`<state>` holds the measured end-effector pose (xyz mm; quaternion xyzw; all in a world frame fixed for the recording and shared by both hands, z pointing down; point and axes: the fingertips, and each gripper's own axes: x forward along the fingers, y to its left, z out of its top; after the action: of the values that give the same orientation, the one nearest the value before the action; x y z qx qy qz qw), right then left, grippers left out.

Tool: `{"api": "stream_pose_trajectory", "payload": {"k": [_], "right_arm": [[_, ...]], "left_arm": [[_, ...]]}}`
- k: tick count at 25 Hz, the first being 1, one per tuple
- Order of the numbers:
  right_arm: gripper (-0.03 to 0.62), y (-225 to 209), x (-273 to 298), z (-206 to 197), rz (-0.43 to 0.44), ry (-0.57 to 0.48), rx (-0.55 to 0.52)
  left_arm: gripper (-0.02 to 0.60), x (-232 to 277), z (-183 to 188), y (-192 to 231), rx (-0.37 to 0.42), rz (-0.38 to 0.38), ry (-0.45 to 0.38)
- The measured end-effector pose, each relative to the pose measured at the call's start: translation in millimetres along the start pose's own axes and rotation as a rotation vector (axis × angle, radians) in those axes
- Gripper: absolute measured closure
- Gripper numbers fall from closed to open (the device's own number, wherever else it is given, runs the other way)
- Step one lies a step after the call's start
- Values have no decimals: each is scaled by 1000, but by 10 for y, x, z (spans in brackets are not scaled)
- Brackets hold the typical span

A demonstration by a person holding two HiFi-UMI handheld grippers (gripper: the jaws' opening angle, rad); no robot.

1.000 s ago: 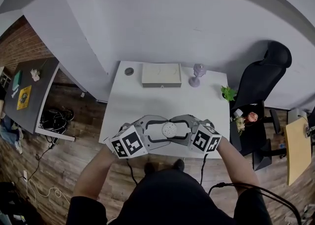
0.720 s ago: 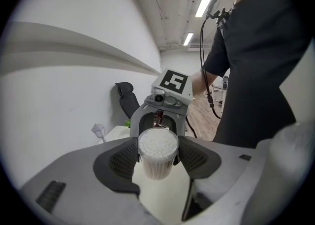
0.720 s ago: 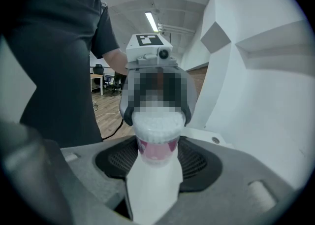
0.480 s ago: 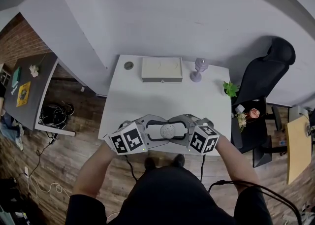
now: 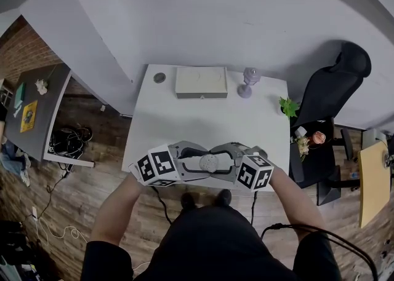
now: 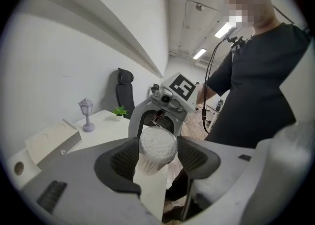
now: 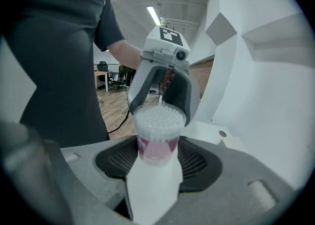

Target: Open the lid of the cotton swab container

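2 grippers, 1 cotton swab container (image 5: 210, 163): lower centre of head view, over near edge of white table (image 5: 184, 126).
Left gripper (image 5: 201, 164) & right gripper (image 5: 220, 164) are both clamping the container from opp. sides. It's showing as a clear round tub packed w/ white swab tips, pink low down in right gripper view. Vs 1 s ago: left gripper is sitting rolled about its own axis; container is sitting at same spot.

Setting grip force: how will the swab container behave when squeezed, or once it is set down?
The container looks clear-walled and packed with swabs, so probably light and crushable. Its round wall may slip in the pads, and would likely roll if laid sideways.
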<state>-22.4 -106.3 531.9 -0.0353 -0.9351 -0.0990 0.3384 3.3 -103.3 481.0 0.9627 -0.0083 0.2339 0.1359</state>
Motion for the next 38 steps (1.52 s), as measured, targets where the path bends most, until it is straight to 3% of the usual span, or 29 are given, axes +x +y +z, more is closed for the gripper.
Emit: {"api": "stream_pose_trajectory", "payload": {"k": [7, 10, 13, 17, 21, 25, 31, 35, 38], "right_arm": [[344, 57, 5, -52, 25, 2, 20], [344, 59, -20, -34, 42, -31, 81], [344, 41, -62, -26, 80, -65, 168], [344, 104, -103, -12, 166, -69, 216], [345, 129, -113, 47, 191, -78, 224], [345, 144, -106, 71, 183, -56, 170], [349, 174, -80, 20, 169, -23, 133], [356, 158, -27, -106, 118, 71, 46], [353, 120, -30, -106, 100, 67, 49]], "left_arm": [[339, 31, -6, 5, -118, -62, -46], [337, 16, 31, 9, -155, -71, -86], [333, -14, 74, 29, -36, -3, -87], [324, 22, 72, -10, 144, 48, 3], [324, 66, 85, -61, 210, 43, 42], [339, 81, 85, -70, 220, 35, 59], [347, 100, 57, -77, 166, -17, 94], [348, 98, 101, -84, 10, -75, 43], [347, 63, 179, -5, -144, -112, -46]]}}
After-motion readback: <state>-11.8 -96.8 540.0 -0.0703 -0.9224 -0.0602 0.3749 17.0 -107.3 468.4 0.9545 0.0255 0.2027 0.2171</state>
